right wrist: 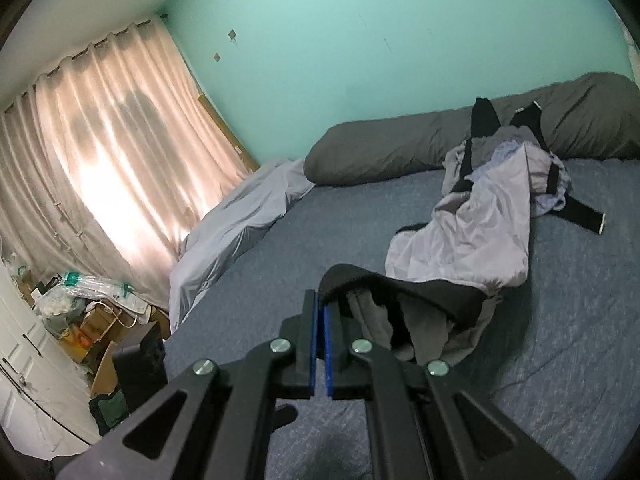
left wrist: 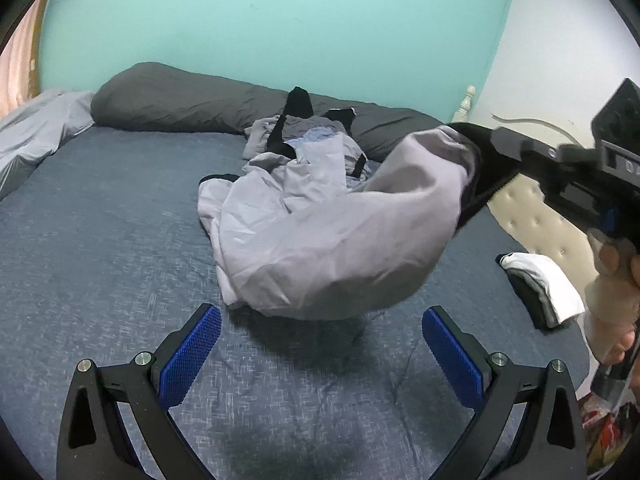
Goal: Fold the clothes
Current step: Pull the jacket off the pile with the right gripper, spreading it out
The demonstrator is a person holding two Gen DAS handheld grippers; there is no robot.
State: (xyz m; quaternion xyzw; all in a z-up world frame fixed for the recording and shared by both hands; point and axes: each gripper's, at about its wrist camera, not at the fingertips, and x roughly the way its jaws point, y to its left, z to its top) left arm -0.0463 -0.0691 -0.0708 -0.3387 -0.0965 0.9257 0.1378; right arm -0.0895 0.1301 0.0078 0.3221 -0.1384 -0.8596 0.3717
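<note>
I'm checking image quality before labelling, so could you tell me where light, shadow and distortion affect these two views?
Left wrist view: the lifted grey garment casts a soft shadow on the blue bedspread; fisheye bends the wall edge. Right wrist view: the backlit curtain blows out near its middle, and the room's corners fall dark.

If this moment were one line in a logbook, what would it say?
step: lifting garment | right tongs: shut on black waistband of grey garment | left tongs: open, empty, above bed | clothes pile: untouched
</note>
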